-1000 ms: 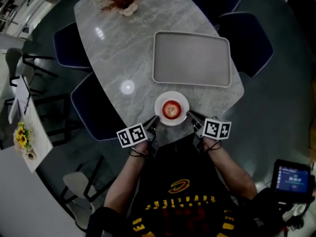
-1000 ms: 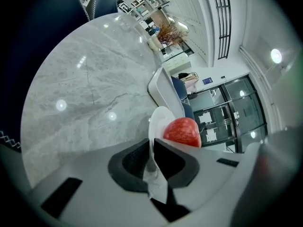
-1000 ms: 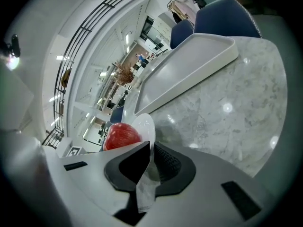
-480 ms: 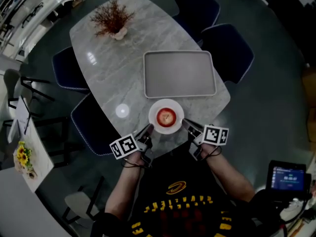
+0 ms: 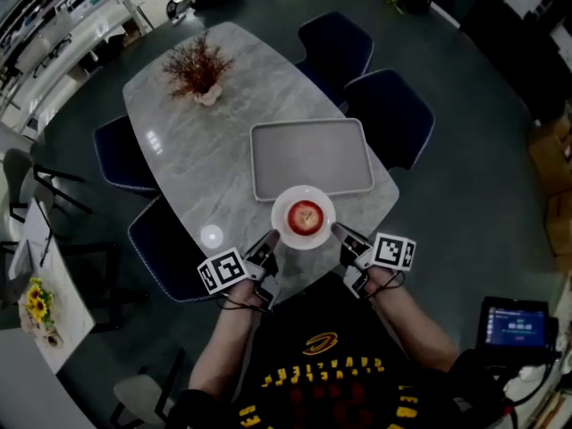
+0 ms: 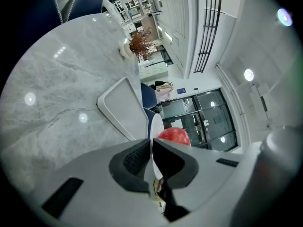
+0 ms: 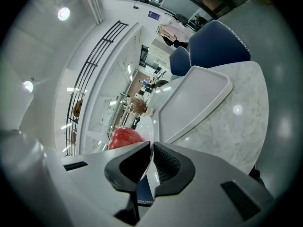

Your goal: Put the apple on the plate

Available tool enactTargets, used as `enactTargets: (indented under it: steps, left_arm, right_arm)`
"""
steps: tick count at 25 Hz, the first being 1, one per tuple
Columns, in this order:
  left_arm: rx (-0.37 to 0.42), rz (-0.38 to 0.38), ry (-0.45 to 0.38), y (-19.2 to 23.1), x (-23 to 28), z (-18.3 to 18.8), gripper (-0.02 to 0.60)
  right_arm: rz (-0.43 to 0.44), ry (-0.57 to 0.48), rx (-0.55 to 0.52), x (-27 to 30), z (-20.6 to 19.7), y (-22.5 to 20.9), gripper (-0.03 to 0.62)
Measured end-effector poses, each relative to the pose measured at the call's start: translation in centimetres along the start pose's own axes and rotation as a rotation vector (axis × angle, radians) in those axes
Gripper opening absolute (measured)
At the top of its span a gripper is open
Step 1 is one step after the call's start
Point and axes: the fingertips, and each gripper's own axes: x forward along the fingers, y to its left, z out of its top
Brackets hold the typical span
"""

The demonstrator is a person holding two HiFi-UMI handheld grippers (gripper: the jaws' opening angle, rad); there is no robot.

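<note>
left gripper jaws just been closing, now pinching plate rim | right gripper clamped on opposite rim | apple already sits on plate, task looks done | plate now overlaps tray edge, wasn't a second ago, probably getting carried

Dim and grey in the head view, darkest toward the corners, with straight lines bowed by the wide lens. Small white glints on the polished table. Brighter in both gripper views under ceiling lamps, ringed by black, heavily curved at the edges.
</note>
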Motion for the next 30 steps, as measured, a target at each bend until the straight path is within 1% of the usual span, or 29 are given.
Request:
enactTargets:
  steps: [2, 5, 8, 9, 10, 11, 12, 13, 14, 15, 16, 18, 19, 21, 22, 24, 26, 28, 30]
  left_arm:
    - [0.006, -0.017, 0.006, -0.9, -0.4, 0.0, 0.020]
    - [0.018, -0.055, 0.011, -2.2, 0.6, 0.6, 0.020]
    - [0.025, -0.071, 0.009, -3.2, 1.4, 1.2, 0.020]
    - [0.025, -0.072, 0.006, -3.4, 2.3, 1.8, 0.020]
    - [0.023, -0.073, 0.003, -3.5, 3.8, 2.9, 0.020]
    - [0.020, -0.078, -0.002, -3.6, 5.5, 4.1, 0.020]
    - [0.018, -0.084, -0.006, -3.7, 6.9, 5.1, 0.020]
    - [0.017, -0.086, -0.010, -3.8, 7.7, 5.7, 0.020]
    - [0.016, -0.084, -0.012, -3.9, 8.0, 6.0, 0.020]
    - [0.014, -0.081, -0.013, -4.0, 7.9, 6.0, 0.020]
    - [0.015, -0.080, -0.015, -4.2, 7.8, 6.0, 0.020]
    - [0.021, -0.080, -0.018, -4.4, 7.6, 6.0, 0.020]
    - [0.019, -0.076, -0.019, -4.5, 7.5, 6.0, 0.020]
    - [0.010, -0.066, -0.021, -4.6, 7.4, 6.0, 0.020]
    - [0.008, -0.064, -0.021, -4.6, 7.3, 6.0, 0.020]
    - [0.009, -0.067, -0.023, -4.7, 7.3, 5.9, 0.020]
    - [0.008, -0.063, -0.025, -4.8, 7.2, 5.8, 0.020]
    - [0.003, -0.059, -0.027, -4.8, 7.1, 5.7, 0.020]
    - [0.002, -0.060, -0.029, -4.7, 7.1, 5.9, 0.020]
  right_arm:
    - [-0.015, -0.020, 0.005, -0.8, 0.0, 0.5, 0.031]
    - [-0.053, -0.047, 0.023, -1.2, 1.4, 0.3, 0.029]
    - [-0.071, -0.066, 0.022, -1.6, 2.8, 0.2, 0.029]
    - [-0.045, -0.069, 0.000, -1.0, 4.1, 0.4, 0.029]
    - [0.025, -0.072, -0.050, 0.3, 6.0, 1.2, 0.029]
    - [0.121, -0.073, -0.116, 1.8, 8.3, 2.3, 0.029]
    - [0.194, -0.073, -0.163, 3.1, 10.1, 3.0, 0.029]
    - [0.228, -0.072, -0.182, 3.8, 11.1, 3.3, 0.029]
    - [0.238, -0.072, -0.185, 3.9, 11.5, 3.5, 0.029]
    - [0.229, -0.072, -0.178, 3.8, 11.4, 3.5, 0.029]
    - [0.194, -0.072, -0.155, 3.5, 11.2, 3.0, 0.029]
    - [0.050, -0.072, -0.059, 2.5, 10.6, 1.0, 0.029]
    - [0.025, -0.072, -0.043, 2.3, 10.5, 0.7, 0.029]
    - [0.053, -0.075, -0.058, 2.5, 10.9, 1.3, 0.029]
    - [0.047, -0.075, -0.050, 2.5, 11.0, 1.3, 0.029]
    - [0.009, -0.077, -0.023, 2.3, 11.0, 0.8, 0.028]
    - [0.023, -0.078, -0.039, 2.4, 11.1, 0.9, 0.028]
    - [-0.014, -0.074, -0.011, 2.2, 10.8, 0.3, 0.028]
    - [-0.024, -0.071, -0.001, 2.2, 10.6, 0.3, 0.028]
